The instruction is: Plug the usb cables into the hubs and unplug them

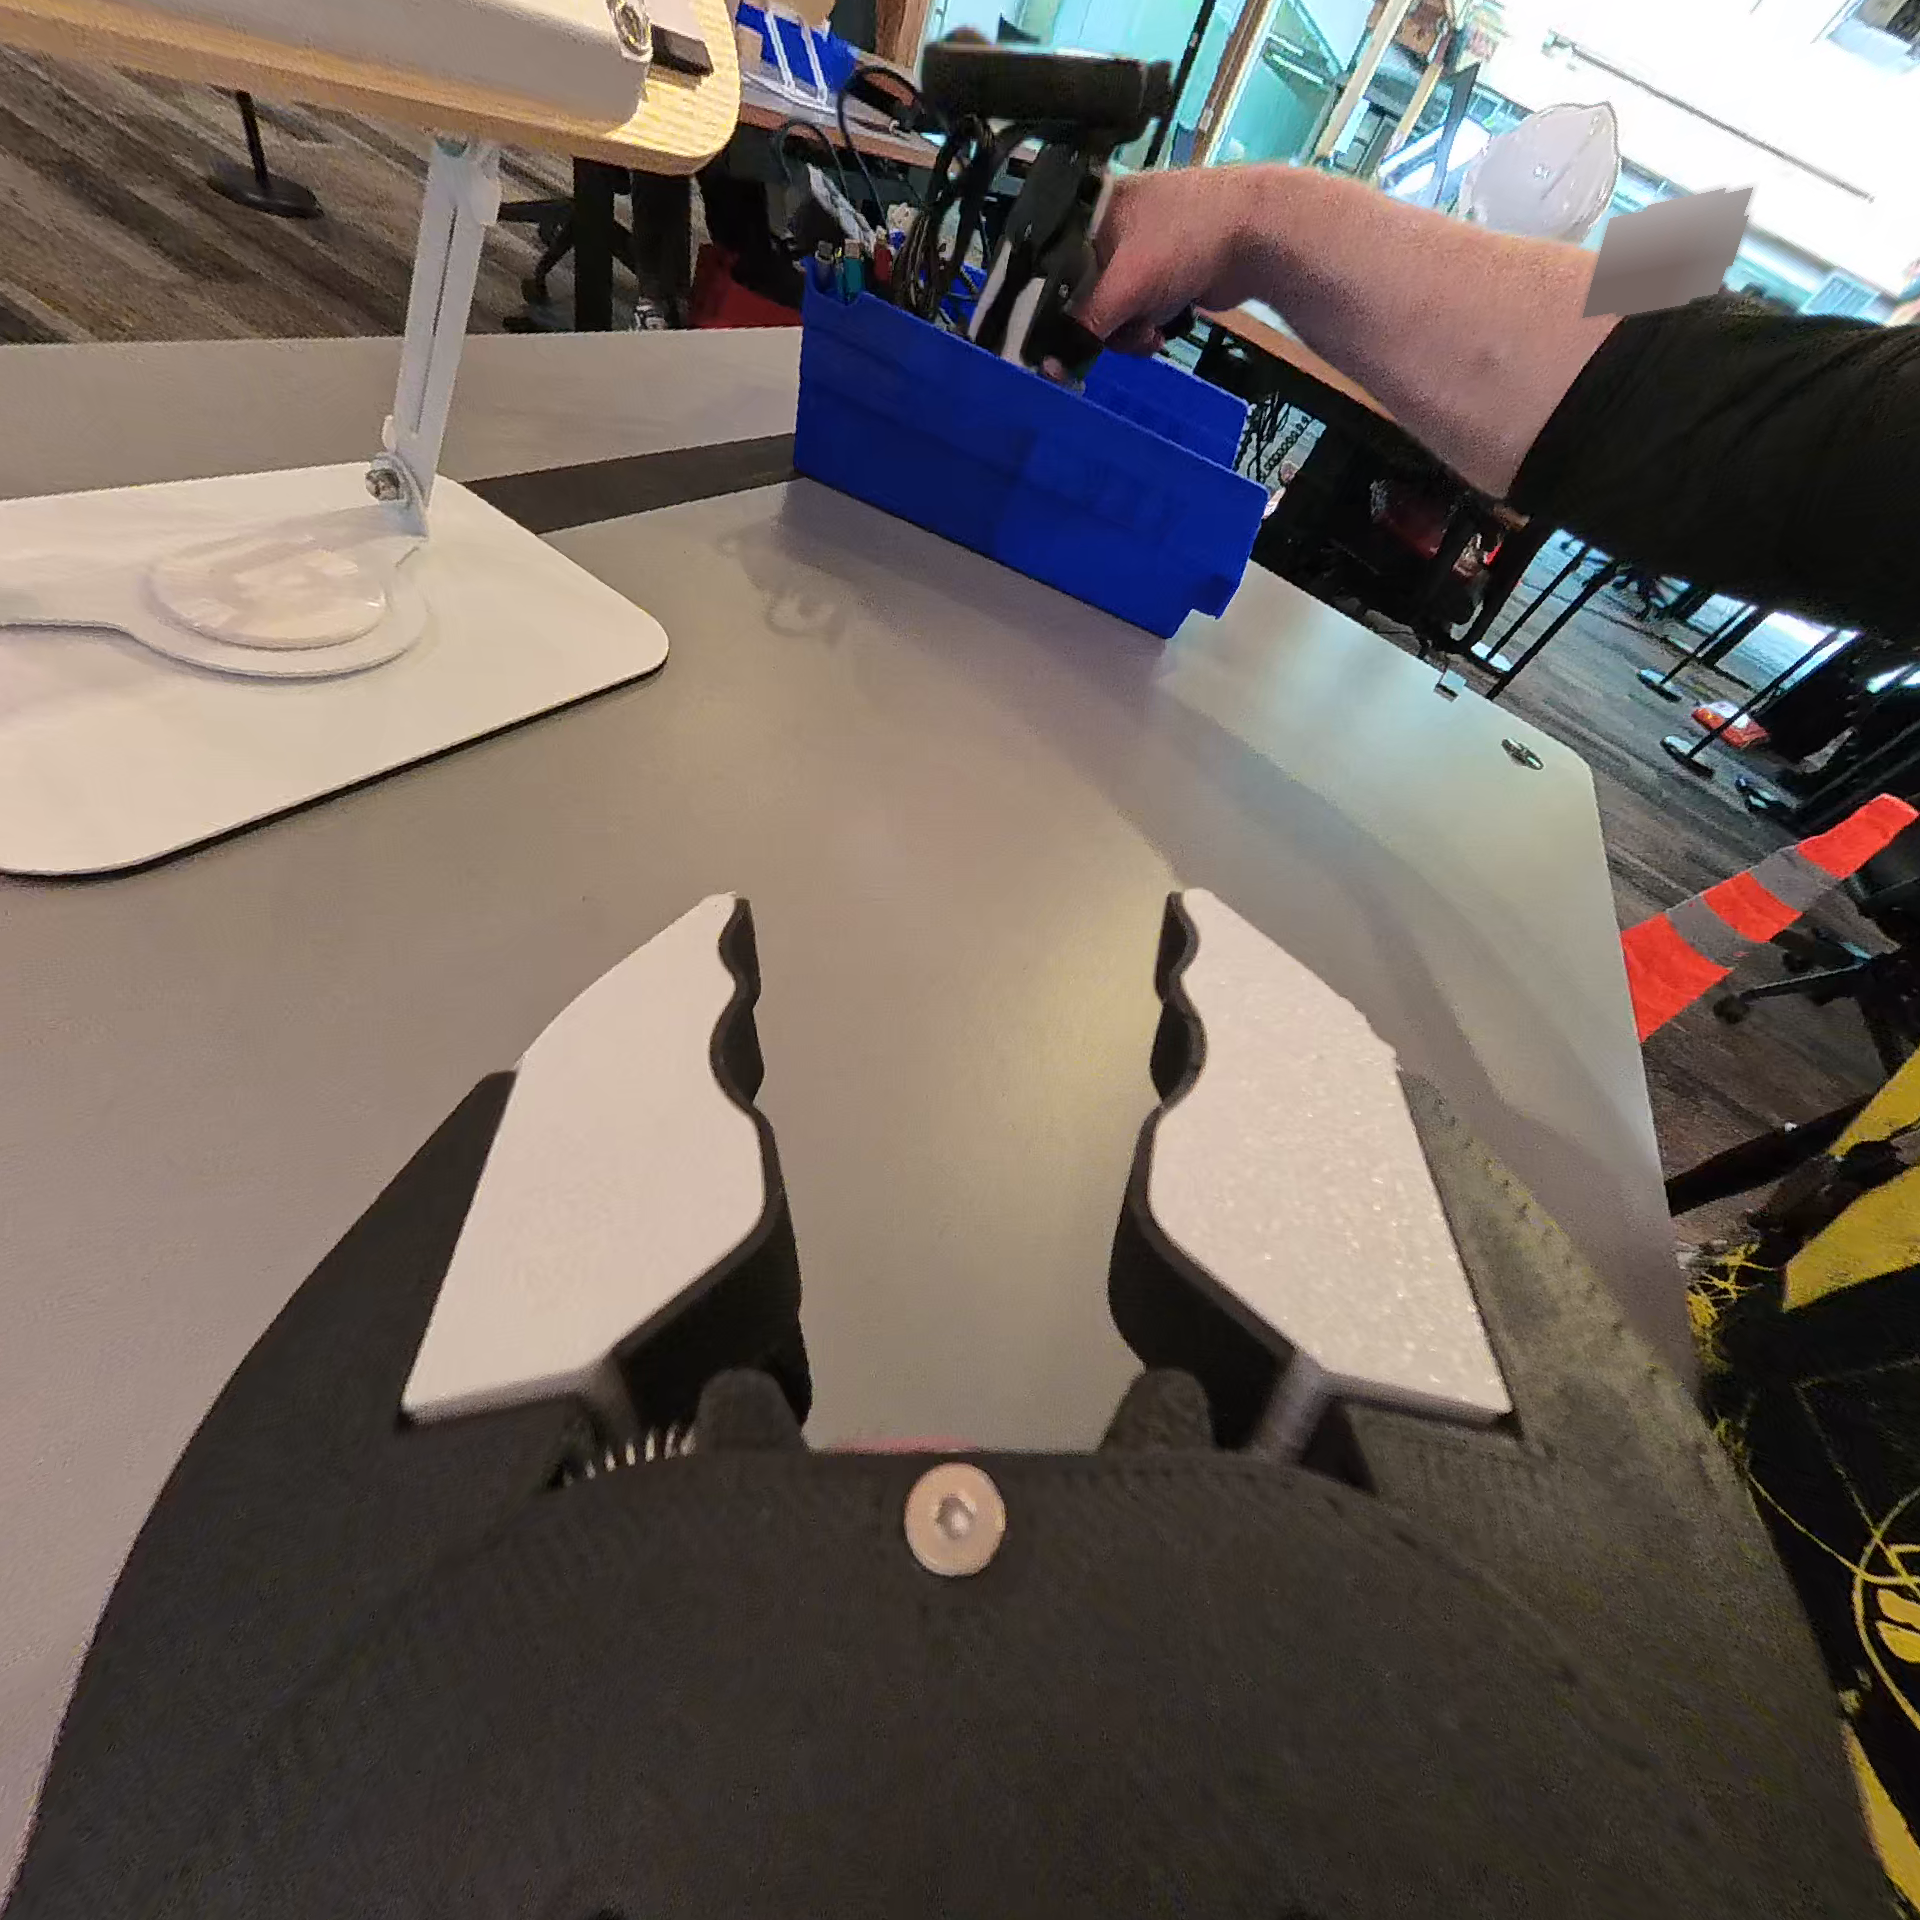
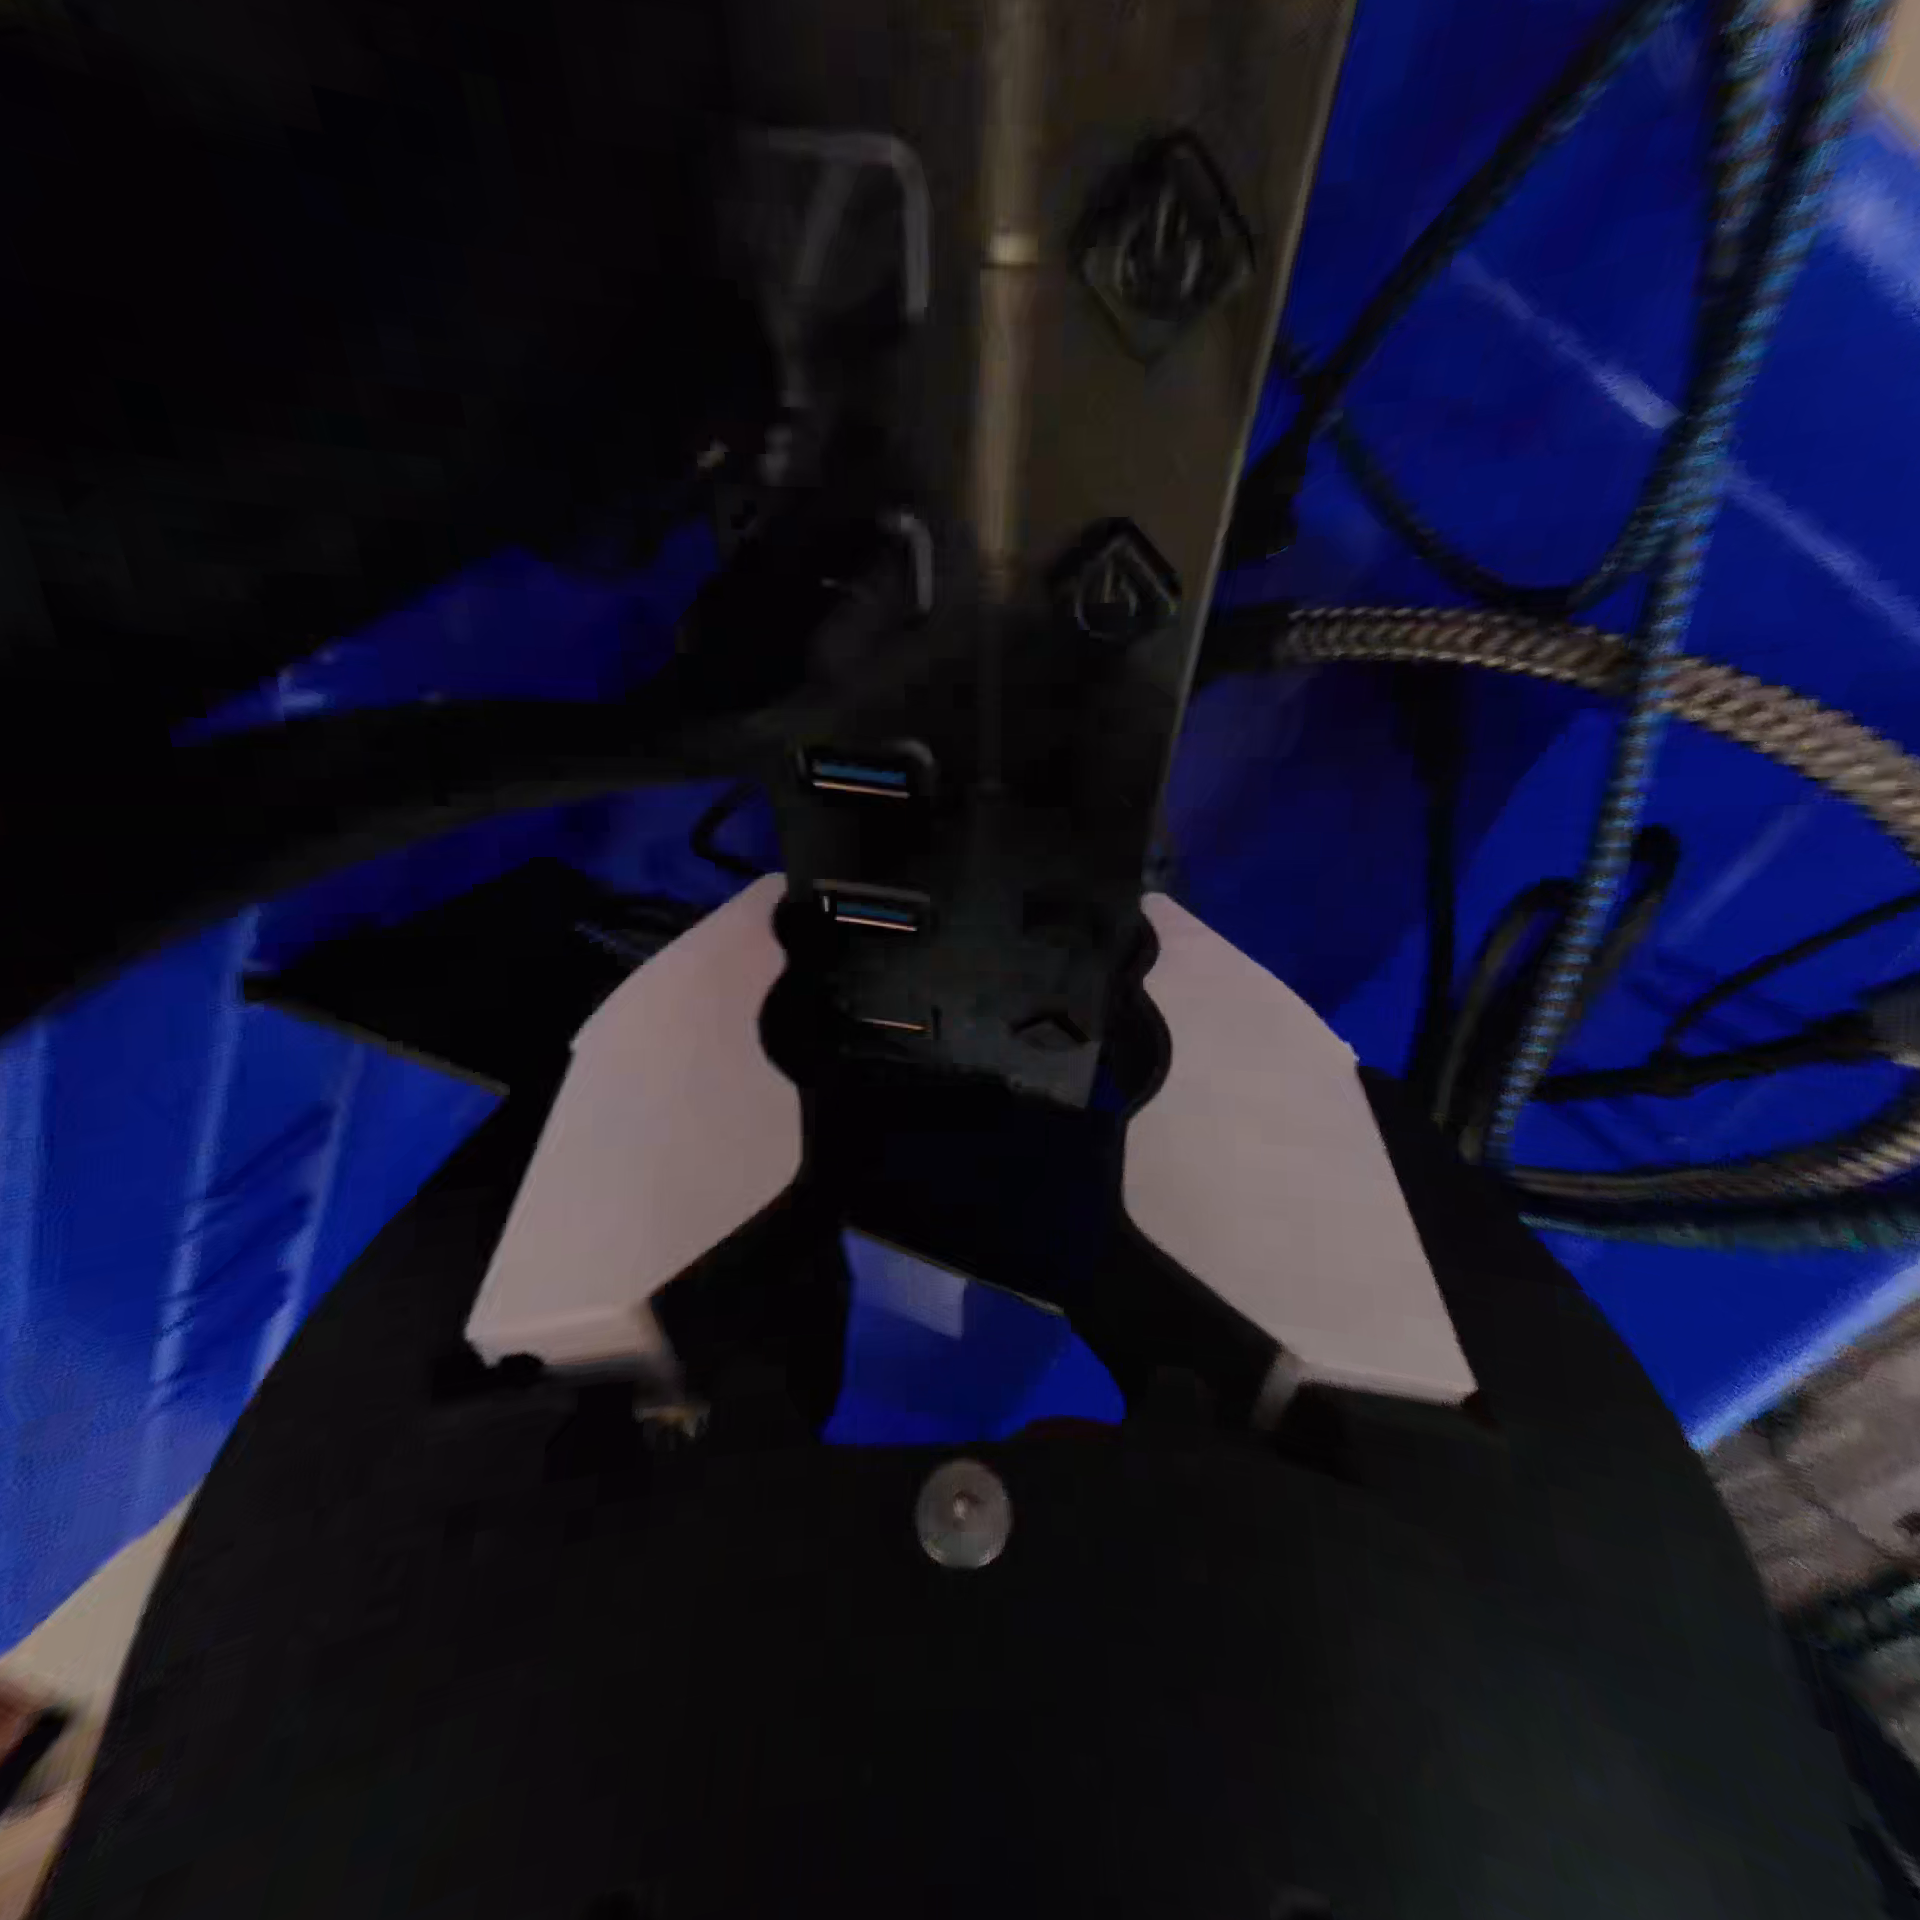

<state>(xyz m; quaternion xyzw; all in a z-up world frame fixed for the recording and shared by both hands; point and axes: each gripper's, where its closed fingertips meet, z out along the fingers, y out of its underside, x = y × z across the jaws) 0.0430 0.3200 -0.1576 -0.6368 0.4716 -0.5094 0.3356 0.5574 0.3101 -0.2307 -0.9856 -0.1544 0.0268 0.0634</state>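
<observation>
Hovering low over the grey bench (image 1: 935, 779), the left claw (image 1: 956, 914) stands wide open with only bare bench surface between its white fingers (image 1: 623, 1143). To its left sits a white stand (image 1: 312, 707) with a flat base and a slanted post. At the far side of the bench rests a blue bin (image 1: 1018, 488), crammed with dark cables (image 1: 935, 249) and a few plugs poking above its rim. A person's hand (image 1: 1164, 260) reaches in from the right, dipping the right claw (image 1: 1039, 312) down into that bin; its fingertips are hidden below the rim from this side.

From the right wrist view, everything is dim and a bit blurred. The right claw (image 2: 961, 987) is inside the bin (image 2: 1558, 436), and a long dark hub (image 2: 1039, 623) runs straight away from it, its near end sitting between the two white fingers (image 2: 675, 1091). Both black pads (image 2: 790, 997) look pressed against the hub's sides, so the claw is closed on it. Blue USB ports (image 2: 862, 774) line the hub's left edge, one just past the fingertips and one right at them, and raised buttons (image 2: 1158, 244) run along its right. Braided cables (image 2: 1558, 665) loop across the bin at the right, apart from the claw.
</observation>
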